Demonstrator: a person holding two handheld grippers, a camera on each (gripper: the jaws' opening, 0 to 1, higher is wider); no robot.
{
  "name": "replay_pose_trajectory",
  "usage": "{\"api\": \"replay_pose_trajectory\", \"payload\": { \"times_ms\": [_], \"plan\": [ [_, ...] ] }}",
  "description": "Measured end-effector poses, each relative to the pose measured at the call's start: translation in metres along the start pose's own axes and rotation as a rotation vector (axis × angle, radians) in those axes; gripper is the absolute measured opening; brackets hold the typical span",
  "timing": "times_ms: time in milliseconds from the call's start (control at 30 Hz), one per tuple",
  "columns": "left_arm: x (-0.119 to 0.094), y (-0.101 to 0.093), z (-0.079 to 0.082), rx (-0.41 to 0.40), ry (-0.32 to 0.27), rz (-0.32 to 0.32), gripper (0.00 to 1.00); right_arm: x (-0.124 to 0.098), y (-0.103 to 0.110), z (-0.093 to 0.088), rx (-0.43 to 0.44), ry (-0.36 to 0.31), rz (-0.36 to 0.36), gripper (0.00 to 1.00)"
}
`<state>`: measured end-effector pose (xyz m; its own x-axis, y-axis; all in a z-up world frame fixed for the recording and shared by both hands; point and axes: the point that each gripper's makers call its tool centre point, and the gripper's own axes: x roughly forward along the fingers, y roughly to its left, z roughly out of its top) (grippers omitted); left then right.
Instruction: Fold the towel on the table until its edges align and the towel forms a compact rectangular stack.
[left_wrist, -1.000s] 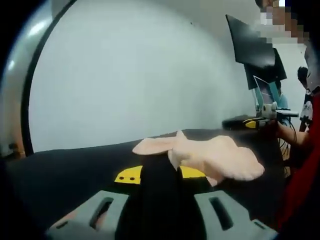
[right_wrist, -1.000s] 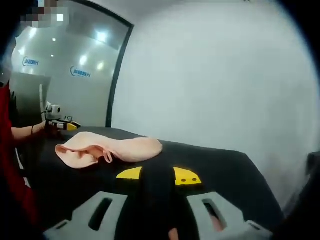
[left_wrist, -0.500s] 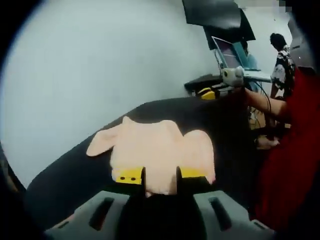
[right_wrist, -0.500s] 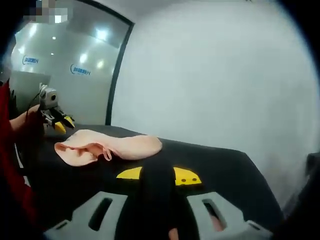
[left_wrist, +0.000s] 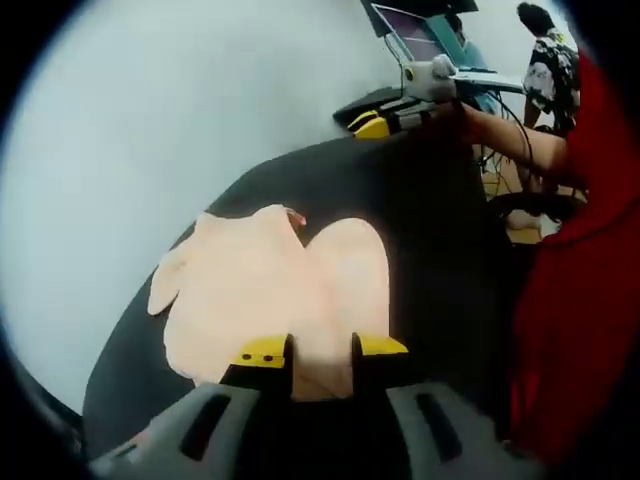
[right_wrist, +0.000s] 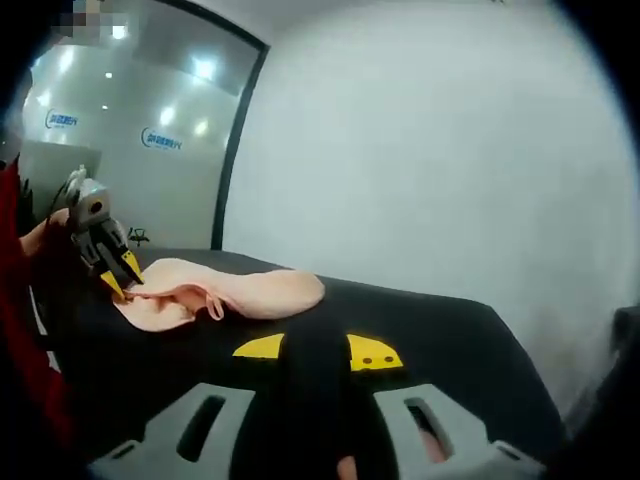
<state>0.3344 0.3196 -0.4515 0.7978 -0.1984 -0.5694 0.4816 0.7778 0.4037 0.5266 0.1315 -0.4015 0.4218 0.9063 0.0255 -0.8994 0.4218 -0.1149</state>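
Note:
A crumpled pink towel (left_wrist: 270, 290) lies on the black table (left_wrist: 440, 230). My left gripper (left_wrist: 321, 350) hangs tilted down over the towel's near edge. It is open by a narrow gap, and pink cloth shows between its yellow-tipped jaws. In the right gripper view the towel (right_wrist: 240, 295) lies at the table's (right_wrist: 440, 330) far left, and the left gripper (right_wrist: 120, 275) points down at its left end, held by a hand. My right gripper (right_wrist: 315, 350) stays low over bare table, open and holding nothing, well short of the towel. It also shows far off (left_wrist: 368, 124) past the towel.
A person in red (left_wrist: 580, 250) stands along the table's right side in the left gripper view. Behind are a laptop (left_wrist: 430, 30) on a desk and another person. A white wall backs the table, with a glass partition (right_wrist: 130, 130) to one side.
The left gripper has come in over the towel and tipped downward, so the towel now reaches up between its jaws. The right gripper has stayed where it was.

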Motion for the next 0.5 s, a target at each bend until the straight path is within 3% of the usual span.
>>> {"api": "replay_pose_trajectory", "payload": {
  "times_ms": [67,133,267,333,367,500],
  "plan": [
    [-0.002,0.003,0.002,0.005,-0.014,0.008,0.1,0.0,0.0,0.0,0.001,-0.001,0.0,0.19],
    [-0.004,0.007,0.003,-0.001,-0.023,0.016,0.04,0.0,0.001,0.0,0.001,0.0,0.0,0.19],
    [-0.009,0.015,0.001,0.038,-0.01,0.056,0.03,0.0,0.0,-0.001,0.0,0.002,0.0,0.19],
    [-0.016,0.026,0.002,0.098,-0.003,0.107,0.03,0.0,0.0,-0.001,0.0,0.004,0.0,0.19],
    [-0.023,0.04,0.0,0.106,0.013,0.168,0.03,0.0,0.0,-0.001,0.0,0.005,0.0,0.19],
    [-0.046,0.073,0.003,0.081,-0.007,0.274,0.03,0.0,0.0,-0.002,0.0,0.006,-0.001,0.19]
  ]
}}
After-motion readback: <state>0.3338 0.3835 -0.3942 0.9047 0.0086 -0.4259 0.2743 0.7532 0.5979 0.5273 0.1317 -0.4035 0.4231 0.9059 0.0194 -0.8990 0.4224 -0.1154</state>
